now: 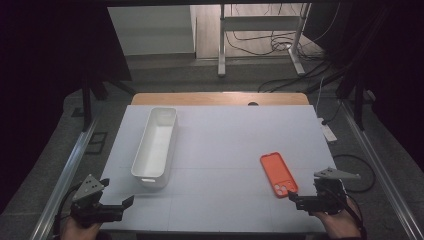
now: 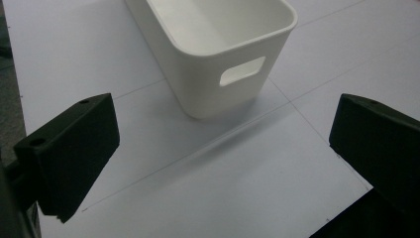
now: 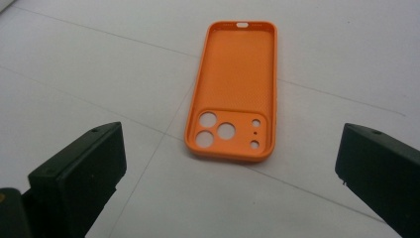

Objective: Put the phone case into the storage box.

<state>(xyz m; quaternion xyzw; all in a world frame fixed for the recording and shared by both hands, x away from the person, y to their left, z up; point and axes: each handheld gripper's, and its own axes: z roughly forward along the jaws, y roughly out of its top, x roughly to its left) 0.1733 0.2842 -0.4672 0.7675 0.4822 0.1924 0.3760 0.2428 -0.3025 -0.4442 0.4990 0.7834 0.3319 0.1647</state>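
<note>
On the pale surface [image 1: 225, 150], a white bin [image 1: 156, 145] stands left, an orange phone case [image 1: 278, 174] flat at right. Both grippers' fingers gape empty; the right gripper [image 1: 296, 199], just beside the case, should straddle its long edges squarely.

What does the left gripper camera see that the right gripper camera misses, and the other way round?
The left gripper view looks at the white bin, its near end with a handle cutout, nothing inside the part in view. The right gripper view looks at the orange phone case lying flat, inner side up, camera holes nearest the jaws. Both share the white table top with faint seam lines, and a pair of black jaws standing wide apart with nothing held between them.
</note>
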